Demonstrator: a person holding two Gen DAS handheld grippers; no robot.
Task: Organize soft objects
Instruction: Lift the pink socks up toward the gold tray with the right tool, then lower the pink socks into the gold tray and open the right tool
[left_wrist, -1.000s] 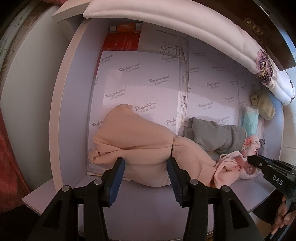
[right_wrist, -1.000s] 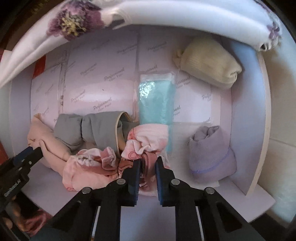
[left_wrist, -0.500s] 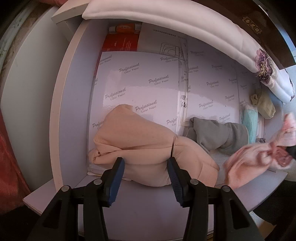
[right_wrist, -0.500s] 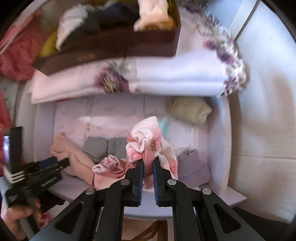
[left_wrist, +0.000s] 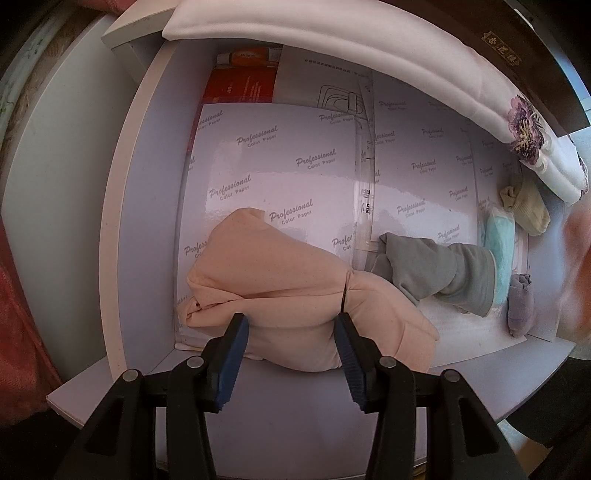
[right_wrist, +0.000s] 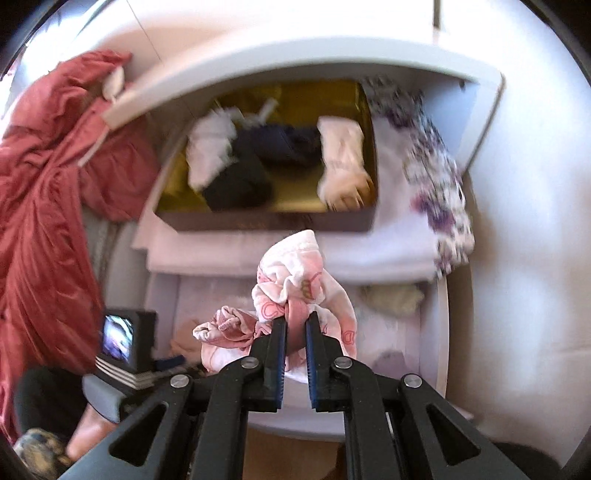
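My left gripper is shut on a peach cloth bundle that lies at the front left of the lilac shelf compartment; its blue pads press into the bundle's sides. My right gripper is shut on a pink and white patterned cloth and holds it in the air in front of the shelf. The same cloth shows as a pink blur at the right edge of the left wrist view. A grey cloth lies beside the peach bundle.
A teal packet, a beige sock and a lilac cloth lie at the compartment's right end. Above it a folded white floral blanket carries a brown box of rolled cloths. A red garment hangs at the left.
My right gripper has lifted the pink and white cloth up off the shelf floor and tilted upward, bringing the box above into view. The left gripper and peach bundle have not moved.
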